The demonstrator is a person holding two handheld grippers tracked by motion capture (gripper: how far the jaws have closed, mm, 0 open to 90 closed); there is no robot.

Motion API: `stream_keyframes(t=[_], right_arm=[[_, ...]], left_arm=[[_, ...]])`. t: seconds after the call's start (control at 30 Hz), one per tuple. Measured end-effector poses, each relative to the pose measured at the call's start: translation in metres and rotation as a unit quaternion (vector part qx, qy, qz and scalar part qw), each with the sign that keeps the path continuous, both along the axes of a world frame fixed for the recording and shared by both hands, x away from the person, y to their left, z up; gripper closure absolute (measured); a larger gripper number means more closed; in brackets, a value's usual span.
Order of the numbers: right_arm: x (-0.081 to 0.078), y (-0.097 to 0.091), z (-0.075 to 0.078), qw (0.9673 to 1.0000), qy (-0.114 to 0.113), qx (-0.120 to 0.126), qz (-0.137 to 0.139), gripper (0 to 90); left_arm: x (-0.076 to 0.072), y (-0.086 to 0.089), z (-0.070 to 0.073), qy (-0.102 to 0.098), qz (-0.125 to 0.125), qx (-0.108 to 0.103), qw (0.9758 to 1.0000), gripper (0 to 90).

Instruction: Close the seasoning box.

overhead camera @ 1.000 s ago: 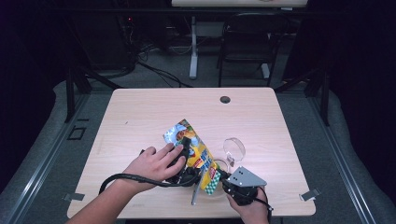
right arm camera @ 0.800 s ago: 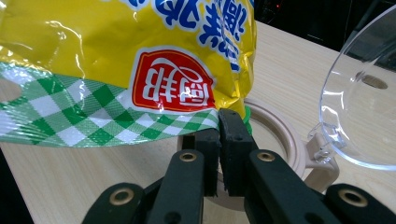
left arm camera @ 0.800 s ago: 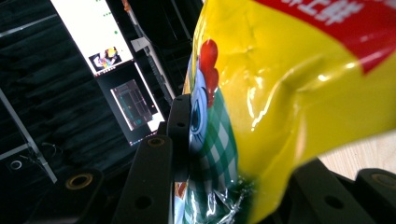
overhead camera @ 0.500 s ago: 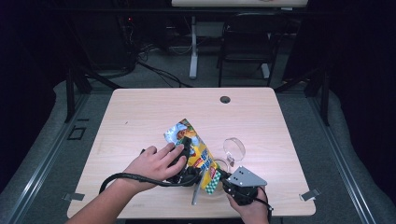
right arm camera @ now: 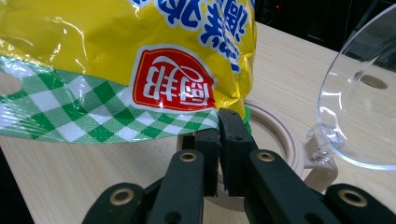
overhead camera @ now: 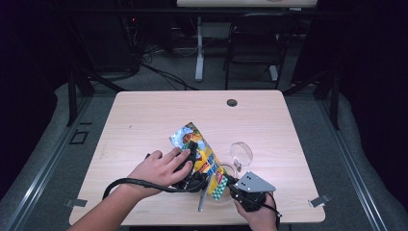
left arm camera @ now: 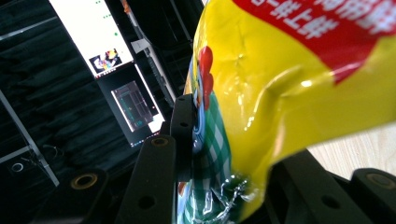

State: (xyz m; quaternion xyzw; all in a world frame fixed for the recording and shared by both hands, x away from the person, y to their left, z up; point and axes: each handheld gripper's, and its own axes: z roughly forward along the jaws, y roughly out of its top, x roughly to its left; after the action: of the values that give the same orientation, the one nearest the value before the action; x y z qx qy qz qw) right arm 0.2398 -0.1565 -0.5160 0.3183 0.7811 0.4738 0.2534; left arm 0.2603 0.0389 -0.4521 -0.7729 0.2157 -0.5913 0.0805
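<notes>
- Toward the near edge of the surface (overhead camera: pixel 144 120), left of centre, a person's left hand (overhead camera: pixel 161 167) wraps the left claw (overhead camera: pixel 192 180), whose cable loops back along the forearm.
- From the left gripper view, that claw is clamped on the snack bag (overhead camera: pixel 201 153): one black jaw presses the crinkled green-checked end, the other sits behind the yellow film.
- At the middle, the bag lies slanted, its blue-and-yellow top pointing away from the person and its checked bottom end toward the near edge, lifted slightly over a beige container (right arm camera: pixel 275 135).
- My judgement: the bag is light, soft and glossy, so it will crumple and may slide out of a loose pinch; the flat sealed seam at the checked end is the surest place to hold, not the puffed middle.
- Right of the bag, a clear plastic lid (overhead camera: pixel 241 154) stands hinged open on the container; it looks thin and easily cracked.
- At the near right, the right claw (right arm camera: pixel 219 140) has its jaws closed together on the lower edge of the checked seam, under the red logo.
- Hard to make out: the bag hides most of the container's inside, the left hand covers its claw from above, and whether the bag is already torn open I cannot tell.
</notes>
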Motion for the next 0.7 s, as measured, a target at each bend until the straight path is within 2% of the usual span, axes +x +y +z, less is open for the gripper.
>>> stream_keyframes(t=[0.3,0.53,0.7], right_arm=[[0.0001,-0.0001,0.0003,1.0000,0.001,0.002,0.001,87.3],[-0.0003,0.0002,0.0007,1.0000,-0.001,0.004,0.002,87.3],[-0.0004,0.0001,0.0009,1.0000,-0.001,0.005,0.003,87.3]], left_arm=[[-0.0007,-0.0007,0.0012,-0.002,-0.002,0.004,1.0000,74.2],[-0.0017,-0.0025,0.0047,-0.011,-0.008,0.018,0.9997,74.6],[-0.0020,-0.0018,0.0038,-0.004,-0.002,0.008,1.0000,74.8]])
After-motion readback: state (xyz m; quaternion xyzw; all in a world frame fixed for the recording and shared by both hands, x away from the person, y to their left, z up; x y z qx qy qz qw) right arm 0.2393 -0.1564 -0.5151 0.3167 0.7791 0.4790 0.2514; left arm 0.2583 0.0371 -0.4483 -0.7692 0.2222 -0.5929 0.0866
